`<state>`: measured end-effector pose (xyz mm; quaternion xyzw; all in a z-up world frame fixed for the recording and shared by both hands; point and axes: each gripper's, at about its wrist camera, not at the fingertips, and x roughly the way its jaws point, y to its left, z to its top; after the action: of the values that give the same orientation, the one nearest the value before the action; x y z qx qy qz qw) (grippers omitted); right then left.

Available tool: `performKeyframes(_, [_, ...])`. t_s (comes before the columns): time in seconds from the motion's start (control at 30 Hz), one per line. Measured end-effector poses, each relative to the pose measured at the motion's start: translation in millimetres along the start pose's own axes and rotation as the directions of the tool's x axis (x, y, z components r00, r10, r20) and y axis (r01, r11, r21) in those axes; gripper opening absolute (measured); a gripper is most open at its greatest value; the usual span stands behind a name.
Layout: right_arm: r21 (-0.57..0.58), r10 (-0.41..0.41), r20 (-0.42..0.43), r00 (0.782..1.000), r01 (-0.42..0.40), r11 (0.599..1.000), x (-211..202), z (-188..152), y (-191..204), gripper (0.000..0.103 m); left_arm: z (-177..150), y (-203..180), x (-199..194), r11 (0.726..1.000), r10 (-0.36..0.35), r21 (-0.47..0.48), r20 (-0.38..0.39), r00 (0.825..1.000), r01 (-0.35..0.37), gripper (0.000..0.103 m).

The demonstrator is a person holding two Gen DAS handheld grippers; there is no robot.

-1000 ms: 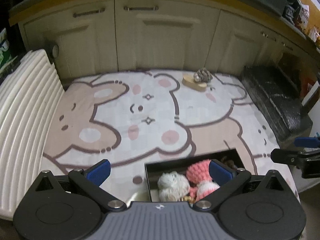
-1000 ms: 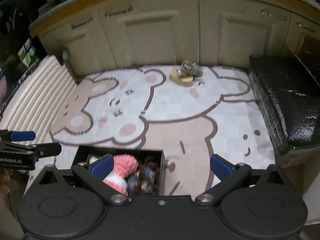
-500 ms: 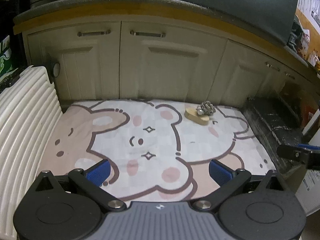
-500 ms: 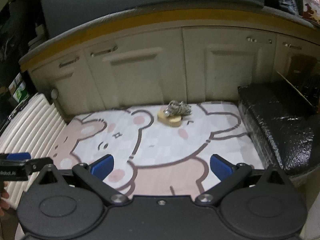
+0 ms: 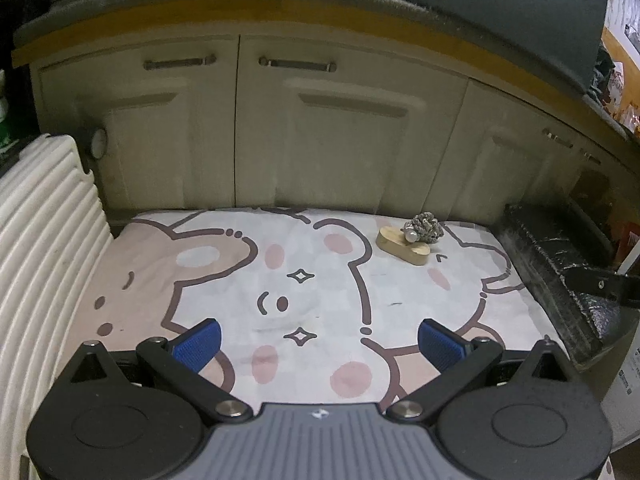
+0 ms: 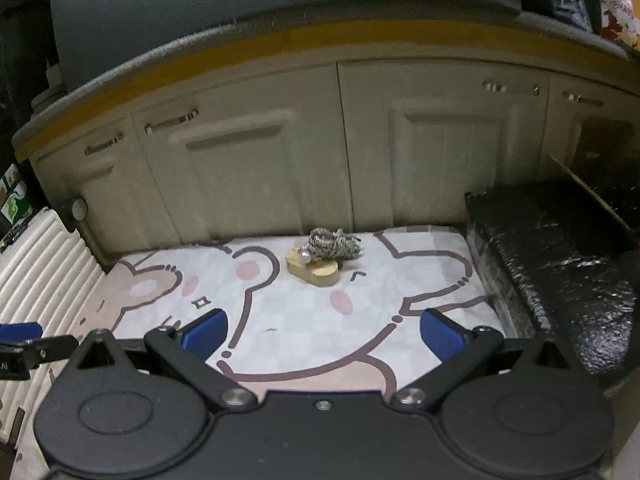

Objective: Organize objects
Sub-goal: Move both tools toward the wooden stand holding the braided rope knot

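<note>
Both claws, left gripper (image 5: 318, 342) & right gripper (image 6: 324, 330), gape wide, empty. Wooden block (image 6: 316, 271) w/ rope knot (image 6: 334, 244) touching it sits near cabinets (image 6: 248, 168); not yet collected.

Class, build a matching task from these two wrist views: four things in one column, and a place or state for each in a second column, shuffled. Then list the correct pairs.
Things
1. wooden block
2. striped knot
3. black bundle
4. left tool

Places or states
A. along the mat's right edge
B. fingers spread, nothing between them
C. lying flat on the mat, near the cabinets
D. resting partly on the block

Pairs: 1-C, 2-D, 3-A, 4-B
</note>
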<state>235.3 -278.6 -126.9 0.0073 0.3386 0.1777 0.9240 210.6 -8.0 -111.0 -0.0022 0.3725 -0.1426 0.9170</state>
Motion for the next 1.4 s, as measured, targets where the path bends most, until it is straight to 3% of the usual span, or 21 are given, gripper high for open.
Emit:
performKeyframes(0.17, [0.000, 0.001, -0.014, 1.000, -0.001, 1.000, 27, 0, -8, 0.103, 4, 7, 29, 0.999, -0.049, -0.003, -0.036, 0.998, 0.049, 0.103])
performKeyframes(0.5, [-0.028, 0.024, -0.030, 0.999, -0.025, 0.999, 93, 6, -16, 0.103, 14, 24, 87, 0.998, -0.029, 0.049, -0.055, 0.998, 0.032, 0.103])
performKeyframes(0.73, [-0.083, 0.030, -0.016, 0.999, -0.031, 0.996, 139, 12, -15, 0.103, 23, 16, 128, 0.984, -0.069, 0.163, -0.056, 0.996, 0.077, 0.103])
performKeyframes(0.97, [0.010, 0.036, -0.021, 0.999, -0.036, 0.999, 181, 24, -28, 0.103, 35, -5, 168, 0.965, -0.128, 0.228, -0.027, 0.991, 0.131, 0.103])
performKeyframes(1.17, [0.098, 0.046, -0.014, 0.999, -0.045, 0.994, 209, 36, -35, 0.103, 37, -28, 203, 0.928, -0.178, 0.329, -0.026, 0.984, 0.176, 0.103])
performKeyframes(1.4, [0.214, 0.046, -0.028, 0.999, -0.039, 0.976, 241, 52, -29, 0.103, 38, -59, 242, 0.858, -0.217, 0.474, -0.019, 0.976, 0.200, 0.103])
